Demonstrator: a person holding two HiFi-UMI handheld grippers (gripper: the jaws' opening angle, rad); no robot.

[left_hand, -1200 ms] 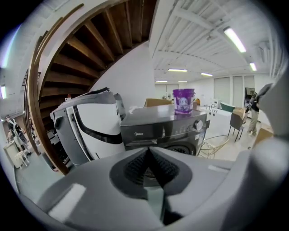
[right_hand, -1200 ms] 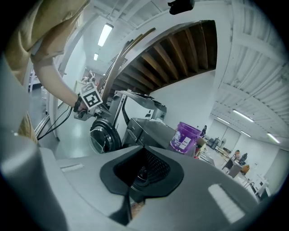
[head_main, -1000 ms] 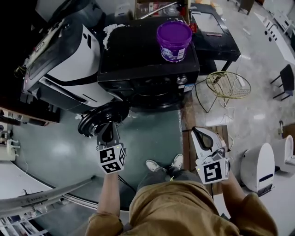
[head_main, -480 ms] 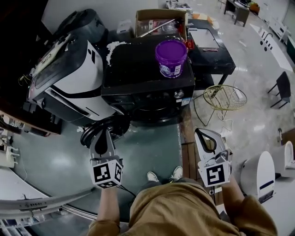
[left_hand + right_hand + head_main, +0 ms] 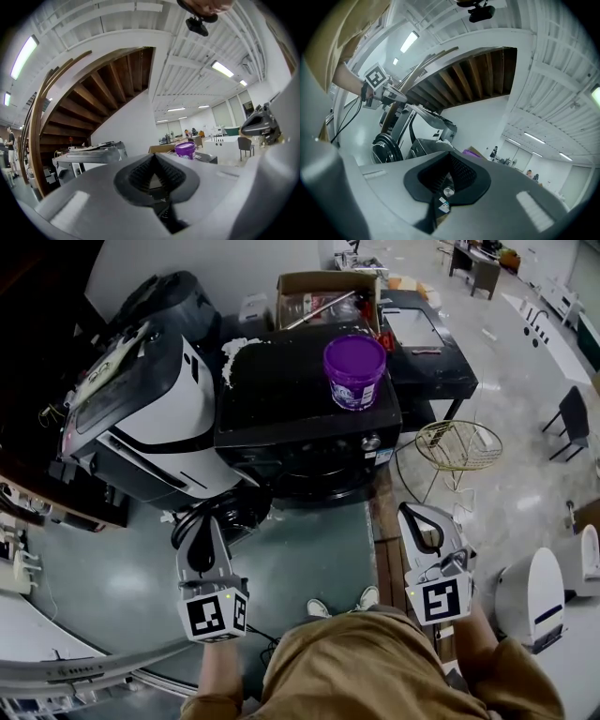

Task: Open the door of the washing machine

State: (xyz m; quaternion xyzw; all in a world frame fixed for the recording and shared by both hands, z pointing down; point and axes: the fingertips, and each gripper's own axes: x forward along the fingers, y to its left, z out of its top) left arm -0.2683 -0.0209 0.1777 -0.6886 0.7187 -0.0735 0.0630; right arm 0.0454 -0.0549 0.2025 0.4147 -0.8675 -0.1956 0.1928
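Left claw (image 5: pixel 201 524) shows at the lower left of the head view, clenched and empty, its tip lying over the round door (image 5: pixel 240 508) in the frame. That door hangs swung out from the black washing machine (image 5: pixel 309 427) at centre. Right claw (image 5: pixel 412 514) hovers at lower right, apart from the machine. A purple bucket (image 5: pixel 354 371) stands on the machine's top.

Left gripper view: pads pressed together with nothing between, bucket at mid-frame.

Right gripper view: jaws likewise clenched on nothing, door at left.

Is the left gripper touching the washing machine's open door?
Apart. The right gripper view shows the left gripper held well above the round door, with clear space between. Its jaws are shut, empty.
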